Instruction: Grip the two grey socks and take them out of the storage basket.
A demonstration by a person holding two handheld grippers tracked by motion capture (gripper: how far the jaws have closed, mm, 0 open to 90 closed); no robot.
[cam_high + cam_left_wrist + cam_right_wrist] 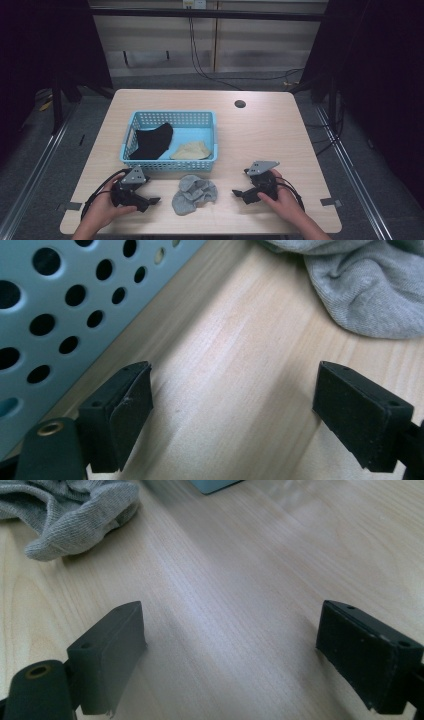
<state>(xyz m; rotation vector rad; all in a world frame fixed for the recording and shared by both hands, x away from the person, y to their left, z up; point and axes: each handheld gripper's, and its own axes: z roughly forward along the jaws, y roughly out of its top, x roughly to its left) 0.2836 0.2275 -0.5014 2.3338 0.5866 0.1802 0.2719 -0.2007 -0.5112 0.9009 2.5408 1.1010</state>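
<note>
A crumpled grey sock [194, 194] lies on the table just in front of a light blue perforated basket [135, 120]. Inside the basket rest a black sock [152, 141] and a beige sock [192, 151]. My left gripper [150, 201] sits low to the left of the grey sock, open, its jaws wide over bare wood; the grey sock [365, 285] lies ahead to its right and the basket wall [65, 300] to its left. My right gripper [239, 193] rests right of the sock, open and holding nothing, with the grey sock [70, 515] at its upper left.
The wooden table [260, 135] has a round cable hole [240, 104] at the back right. Bare wood stretches right of the basket. Tape marks sit near the front corners [328, 202]. Dark floor and cables lie beyond the table's far edge.
</note>
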